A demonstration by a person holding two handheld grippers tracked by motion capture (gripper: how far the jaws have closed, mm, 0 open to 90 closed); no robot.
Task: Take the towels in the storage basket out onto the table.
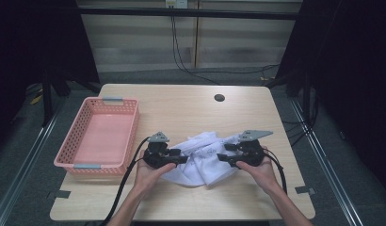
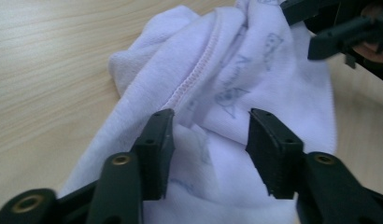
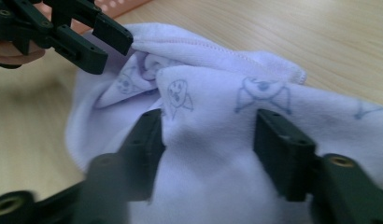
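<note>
A crumpled white cloth (image 1: 205,157) with small printed cat faces lies near the front middle of the wooden table (image 1: 181,113). My left gripper (image 1: 181,158) is at its left side, jaws open over a fold of the cloth (image 2: 213,93). My right gripper (image 1: 224,157) is at its right side, also open, with the cloth (image 3: 217,116) bunched between and under its jaws. The two grippers point toward each other across the cloth. In the left gripper view the right gripper (image 2: 329,32) shows at the top right; in the right gripper view the left gripper (image 3: 96,42) shows at the top left.
A pink perforated basket (image 1: 99,136) with nothing in it stands at the table's left edge, close to my left hand. A dark round hole (image 1: 219,98) is in the tabletop at the back. Cables trail from both grippers toward the front edge.
</note>
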